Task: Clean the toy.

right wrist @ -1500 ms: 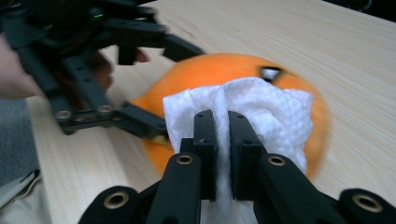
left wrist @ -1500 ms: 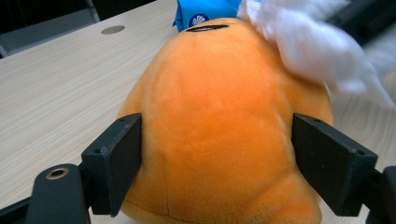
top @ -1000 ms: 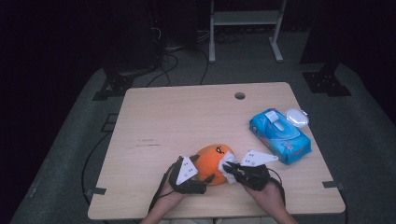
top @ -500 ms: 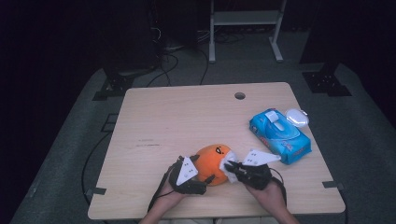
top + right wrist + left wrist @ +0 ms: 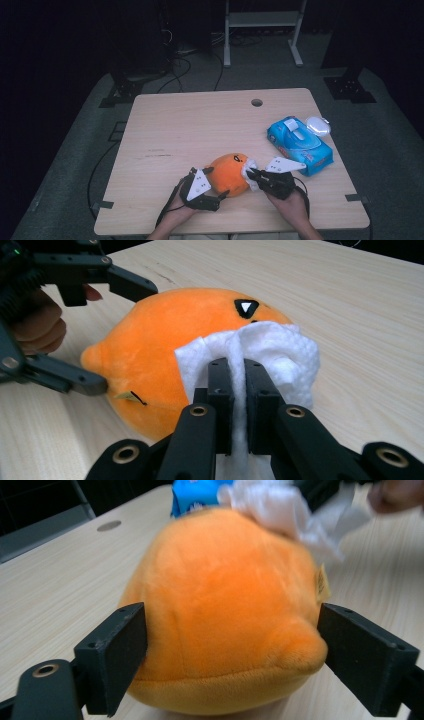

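Observation:
An orange plush toy point(image 5: 230, 172) with a small black-and-white eye lies near the table's front edge. My left gripper point(image 5: 217, 182) holds it from the left, one pad against each side point(image 5: 232, 650); its jaws have just been opening slightly, with the plush point(image 5: 225, 605) still between them and touching both. My right gripper point(image 5: 239, 365) is shut on a folded white wipe point(image 5: 280, 355) and presses it against the plush point(image 5: 160, 340) just below the eye. In the high view the right gripper point(image 5: 250, 172) meets the toy from the right.
A blue pack of wet wipes point(image 5: 300, 145) lies at the right of the wooden table point(image 5: 200, 130), its white lid point(image 5: 318, 126) flipped open. A cable hole point(image 5: 257, 102) sits near the far edge. Beyond the table are dark stands and cables.
The wipe in the right gripper has shifted a little across the plush's face end. The left gripper and the toy stay where they were.

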Demonstrator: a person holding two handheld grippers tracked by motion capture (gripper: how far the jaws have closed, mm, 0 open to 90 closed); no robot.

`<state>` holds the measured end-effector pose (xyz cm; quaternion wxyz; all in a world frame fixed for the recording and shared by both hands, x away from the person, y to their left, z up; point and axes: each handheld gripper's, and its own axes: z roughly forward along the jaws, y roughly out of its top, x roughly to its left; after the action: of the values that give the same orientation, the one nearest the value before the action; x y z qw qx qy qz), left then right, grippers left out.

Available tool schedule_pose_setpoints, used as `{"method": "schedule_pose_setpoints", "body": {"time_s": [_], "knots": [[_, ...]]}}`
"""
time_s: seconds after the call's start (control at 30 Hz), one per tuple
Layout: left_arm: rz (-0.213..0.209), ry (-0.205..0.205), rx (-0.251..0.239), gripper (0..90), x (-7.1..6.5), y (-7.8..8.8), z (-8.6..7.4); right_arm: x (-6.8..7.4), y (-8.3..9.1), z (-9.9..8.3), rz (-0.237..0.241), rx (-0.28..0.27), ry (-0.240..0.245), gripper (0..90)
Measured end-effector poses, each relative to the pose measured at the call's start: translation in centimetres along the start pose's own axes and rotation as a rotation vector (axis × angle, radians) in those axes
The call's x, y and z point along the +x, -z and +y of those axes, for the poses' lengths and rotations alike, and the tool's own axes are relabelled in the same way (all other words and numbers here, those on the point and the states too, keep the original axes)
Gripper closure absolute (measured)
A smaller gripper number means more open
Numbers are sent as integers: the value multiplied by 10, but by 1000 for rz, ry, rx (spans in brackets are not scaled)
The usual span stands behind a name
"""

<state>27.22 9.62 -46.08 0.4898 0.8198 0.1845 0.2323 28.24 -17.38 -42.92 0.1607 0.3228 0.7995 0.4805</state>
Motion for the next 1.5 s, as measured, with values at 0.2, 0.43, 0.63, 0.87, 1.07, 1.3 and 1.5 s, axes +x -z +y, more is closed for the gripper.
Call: {"method": "schedule_pose_setpoints", "body": {"time_s": [0.2,0.43,0.63,0.87,1.07,1.3,1.5], "knots": [[14,4,12,170,1,-4,1,35,-9,6,90,0,89,826],[26,75,4,116,7,-2,0,15,-4,7,27,-1,61,826],[2,99,18,167,10,-4,-2,23,-5,7,49,-1,72,829],[17,14,25,209,0,-7,3,41,-16,19,42,2,141,828],[-6,87,12,171,8,-8,-1,8,0,10,-27,-5,55,828],[9,58,23,184,2,-12,0,42,-18,14,46,16,149,827],[3,51,29,187,2,-12,-2,17,-9,15,-14,-12,86,828]]}}
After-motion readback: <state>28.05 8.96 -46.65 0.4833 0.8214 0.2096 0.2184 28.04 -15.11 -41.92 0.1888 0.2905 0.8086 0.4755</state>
